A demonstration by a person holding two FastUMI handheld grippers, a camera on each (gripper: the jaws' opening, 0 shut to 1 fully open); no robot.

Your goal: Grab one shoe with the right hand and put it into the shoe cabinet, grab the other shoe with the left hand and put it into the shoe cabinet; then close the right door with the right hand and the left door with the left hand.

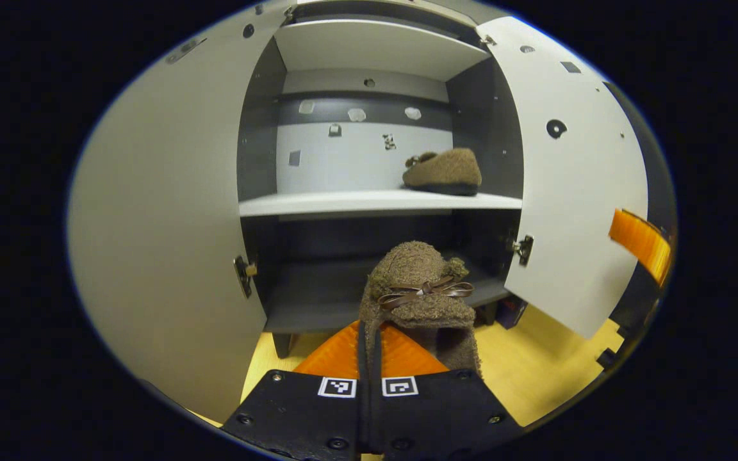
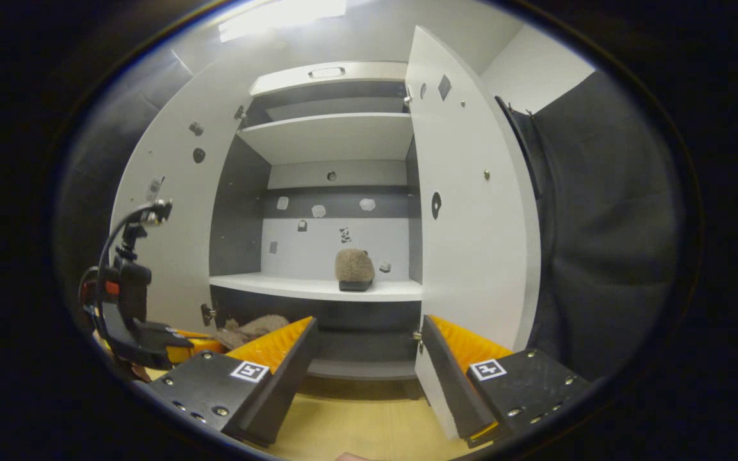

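Two shoes: first shoe [image 1: 442, 171] already on middle shelf [image 1: 343, 203] of cabinet, toward right side. Second shoe [image 1: 421, 291] clamped in left gripper [image 1: 369, 349], fingers nearly together on its heel edge, toe pointing at cabinet, in front of lower compartment. Step in hand: left-hand delivery. Next move likely calls for pushing forward into cabinet, then letting go. Right gripper [image 2: 366, 349] empty, fingers spread wide, in front of cabinet. Right door [image 1: 567, 192] and left door [image 1: 164, 224] both swung open, closing not yet done.
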